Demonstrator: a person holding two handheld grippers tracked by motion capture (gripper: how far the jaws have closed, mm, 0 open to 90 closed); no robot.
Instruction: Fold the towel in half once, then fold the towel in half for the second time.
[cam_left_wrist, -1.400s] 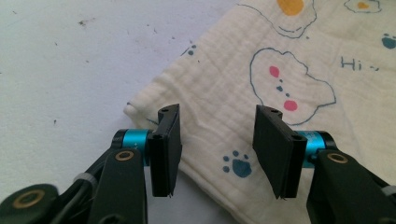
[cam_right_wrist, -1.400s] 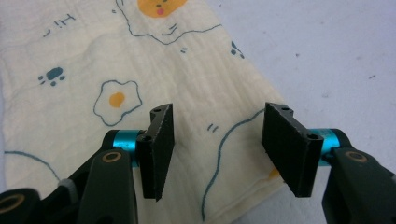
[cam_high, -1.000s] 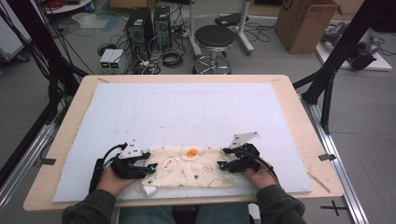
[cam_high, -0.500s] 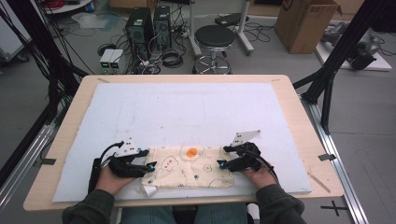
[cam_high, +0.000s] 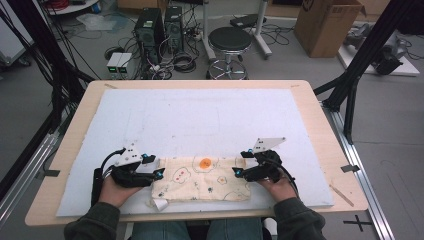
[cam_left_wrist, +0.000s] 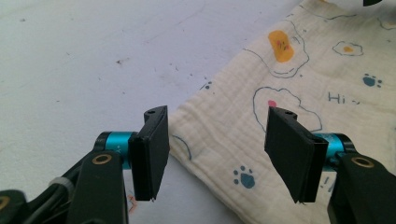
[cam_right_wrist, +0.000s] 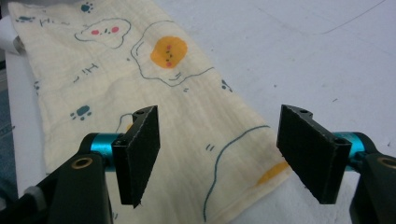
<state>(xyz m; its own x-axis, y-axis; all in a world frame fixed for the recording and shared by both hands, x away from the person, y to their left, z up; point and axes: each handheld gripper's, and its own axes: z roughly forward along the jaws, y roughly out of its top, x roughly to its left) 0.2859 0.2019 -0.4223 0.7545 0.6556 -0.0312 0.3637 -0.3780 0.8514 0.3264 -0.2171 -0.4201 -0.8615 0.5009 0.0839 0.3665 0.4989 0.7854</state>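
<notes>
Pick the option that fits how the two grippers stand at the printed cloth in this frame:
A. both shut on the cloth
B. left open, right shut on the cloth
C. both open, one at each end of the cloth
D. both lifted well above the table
C: the left gripper and the right gripper each have jaws spread wide, with the cloth lying flat on the white mat between them.

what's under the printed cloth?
The printed cloth lies flat on the white mat, which shows all round it. A white tag pokes out at its near left corner. Anything beneath the fabric is covered.
</notes>
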